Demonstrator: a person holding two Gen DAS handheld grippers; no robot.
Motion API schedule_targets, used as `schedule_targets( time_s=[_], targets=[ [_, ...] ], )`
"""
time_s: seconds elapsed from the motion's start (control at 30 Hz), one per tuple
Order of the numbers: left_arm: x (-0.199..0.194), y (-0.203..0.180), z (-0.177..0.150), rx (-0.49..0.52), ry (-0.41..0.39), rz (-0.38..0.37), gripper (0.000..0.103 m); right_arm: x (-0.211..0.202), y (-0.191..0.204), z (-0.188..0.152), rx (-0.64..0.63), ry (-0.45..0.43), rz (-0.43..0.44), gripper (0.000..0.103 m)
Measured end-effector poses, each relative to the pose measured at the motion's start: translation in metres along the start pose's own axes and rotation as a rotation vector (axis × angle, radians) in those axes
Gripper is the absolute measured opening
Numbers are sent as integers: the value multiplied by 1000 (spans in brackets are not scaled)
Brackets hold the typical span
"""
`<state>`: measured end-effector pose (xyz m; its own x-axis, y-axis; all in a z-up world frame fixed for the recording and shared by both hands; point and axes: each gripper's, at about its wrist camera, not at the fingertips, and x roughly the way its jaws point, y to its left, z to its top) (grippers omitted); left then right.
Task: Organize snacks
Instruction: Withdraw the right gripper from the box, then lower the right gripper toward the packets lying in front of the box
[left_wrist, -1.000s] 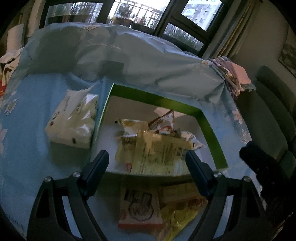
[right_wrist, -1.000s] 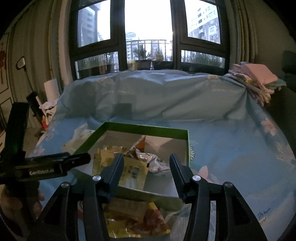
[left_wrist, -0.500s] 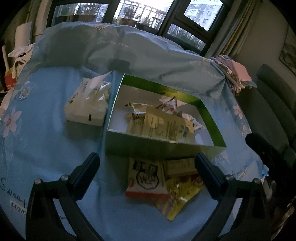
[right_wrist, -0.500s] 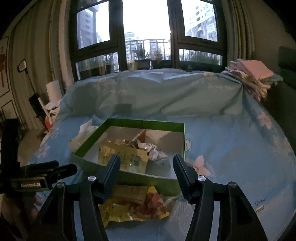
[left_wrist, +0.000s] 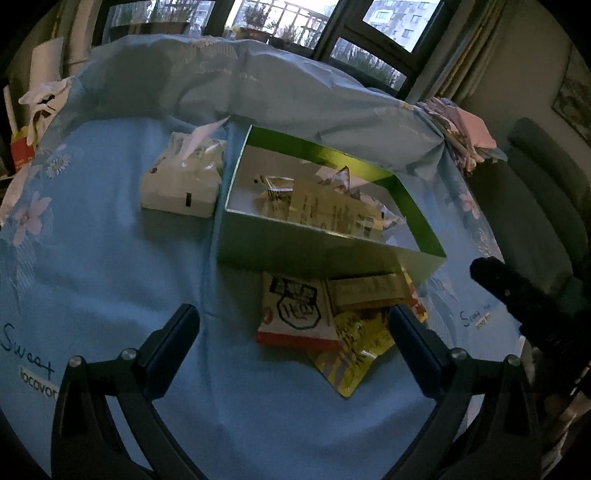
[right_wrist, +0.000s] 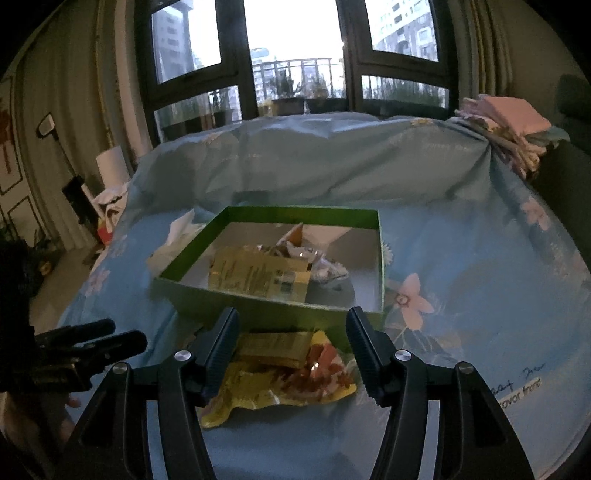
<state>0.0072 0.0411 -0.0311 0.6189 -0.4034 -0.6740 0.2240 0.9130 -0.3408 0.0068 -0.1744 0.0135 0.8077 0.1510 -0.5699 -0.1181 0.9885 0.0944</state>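
Observation:
A green box stands on the blue flowered sheet and holds several snack packets, with a pale yellow packet on top. In front of the box lie three loose packets: a white-and-red one, a tan bar packet and a crumpled yellow one. My left gripper hangs above them, jaws wide open and empty. My right gripper is open too, above the tan and yellow packets, with nothing between its pads.
A white tissue pack lies left of the box. A sheet-covered bolster runs along the back, under the windows. Folded cloths are piled at the back right, beside a dark green chair.
The left gripper drew back from over the box and its jaws spread wider, so the loose packets now show in full. The right gripper backed off a little and opened slightly.

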Motion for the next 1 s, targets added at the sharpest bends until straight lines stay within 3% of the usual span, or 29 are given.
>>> schedule_targets(
  time_s=[0.27,0.5,0.63,1.0],
  targets=[
    [7,-2,-16,30,68,-45,103,15,-19,-23,138,116,182,61],
    [24,-6,-36,81,148,-39,103,36,-28,-50,283,232,381,61],
    [30,-6,-39,92,165,-23,102,47,-23,-61,299,268,425,61],
    [41,7,-33,51,171,1,102,71,-3,-52,332,305,564,61]
  ],
)
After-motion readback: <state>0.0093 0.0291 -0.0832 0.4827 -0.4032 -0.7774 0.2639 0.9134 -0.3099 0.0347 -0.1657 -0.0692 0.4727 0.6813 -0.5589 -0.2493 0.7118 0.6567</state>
